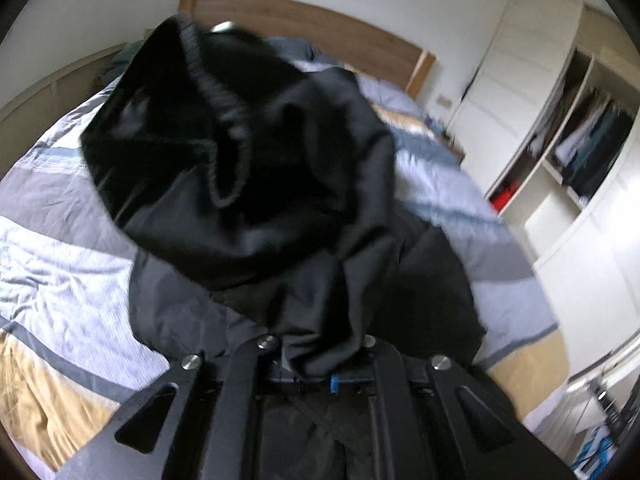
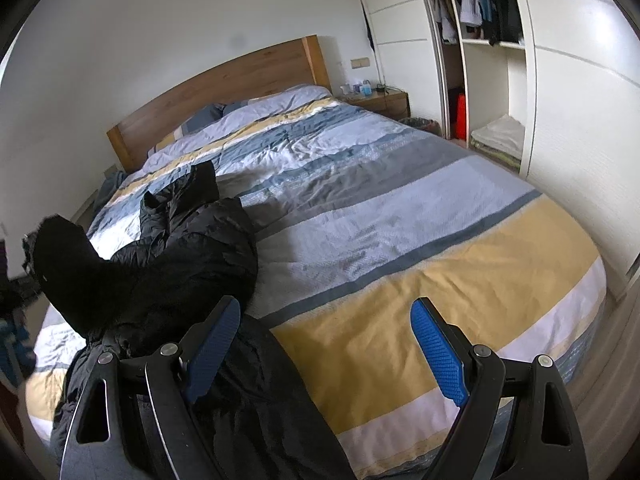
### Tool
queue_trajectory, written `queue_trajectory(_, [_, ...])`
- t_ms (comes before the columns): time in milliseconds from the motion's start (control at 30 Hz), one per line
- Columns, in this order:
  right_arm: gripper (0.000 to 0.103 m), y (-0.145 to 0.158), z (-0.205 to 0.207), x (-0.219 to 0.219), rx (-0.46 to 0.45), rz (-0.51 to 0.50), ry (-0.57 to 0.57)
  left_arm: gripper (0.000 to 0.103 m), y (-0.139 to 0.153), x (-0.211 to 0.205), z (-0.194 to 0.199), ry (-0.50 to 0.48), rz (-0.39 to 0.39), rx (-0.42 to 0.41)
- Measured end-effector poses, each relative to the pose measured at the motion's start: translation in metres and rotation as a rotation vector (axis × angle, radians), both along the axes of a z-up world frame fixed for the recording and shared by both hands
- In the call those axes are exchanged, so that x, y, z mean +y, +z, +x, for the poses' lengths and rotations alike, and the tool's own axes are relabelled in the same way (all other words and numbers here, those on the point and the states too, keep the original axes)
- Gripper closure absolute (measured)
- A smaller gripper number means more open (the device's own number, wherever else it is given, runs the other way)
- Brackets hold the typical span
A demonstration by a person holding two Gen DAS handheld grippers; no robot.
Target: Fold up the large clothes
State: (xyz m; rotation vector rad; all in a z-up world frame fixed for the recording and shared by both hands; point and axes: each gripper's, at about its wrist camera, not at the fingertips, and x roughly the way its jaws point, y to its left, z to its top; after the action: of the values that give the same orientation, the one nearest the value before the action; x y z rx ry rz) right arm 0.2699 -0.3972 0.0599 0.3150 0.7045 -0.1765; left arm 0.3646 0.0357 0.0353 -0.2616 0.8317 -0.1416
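Black fabric fills the foreground of the left wrist view: the left gripper (image 1: 316,360) has its jaws closed on a bunch of the black jacket (image 1: 248,184), with cloth pinched between the arms and the pads hidden beneath it. From that grip the garment rises in a crumpled mass, a ribbed elastic cuff or hem (image 1: 216,120) curling across its upper part. That view is blurred, so finer detail cannot be confirmed.

Further right, in the right wrist view, the jacket (image 2: 192,256) lies in a heap along the left side of the bed (image 2: 400,216), on the striped duvet, with one sleeve (image 2: 68,272) lifted clear of the bedding at the far left. Quilted cloth trails down to the near left corner of the bed and passes under the left-hand finger of the right gripper (image 2: 324,352).

Right gripper: jaws wide apart, blue pads (image 2: 436,352) exposed, nothing held. It hovers above the near edge of the bed, beside the garment.

Beyond the right edge of the bed stand a nightstand (image 2: 380,100) and an open wardrobe (image 2: 480,60) with hanging clothes.

Assessment: folding appears to be at an early stage. No flat panel or clean fold line is visible; spreading, aligning the sleeves and all folds appear to remain.
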Motion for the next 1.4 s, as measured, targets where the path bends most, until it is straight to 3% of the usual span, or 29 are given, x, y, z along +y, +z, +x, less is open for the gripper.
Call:
queue_trajectory(333, [0.016,-0.032,-0.004,-0.020,0.030,0.090,-0.008,0.093,-0.092,-0.042,-0.009,-0.064,0.092,0.176])
queue_trajectory(700, [0.016,-0.045,0.011,0.019,0.075,0.083,0.085,0.071,-0.092,-0.047,-0.034,-0.161,0.058,0.184])
queue_trajectory(933, [0.016,-0.031,0.044,0.092,0.079,0.028,0.264,0.071,-0.080,-0.036,-0.055,-0.251,0.006,0.153])
queue_trajectory(1200, [0.016,0.005,0.102,0.212,0.017,-0.043,0.531,0.071,-0.053,0.043,-0.038,-0.121,0.074,0.084])
queue_trajectory(1400, [0.016,-0.007,0.147,0.286,0.046,-0.099,0.653,0.071,-0.061,0.090,0.004,-0.022,0.101,0.092])
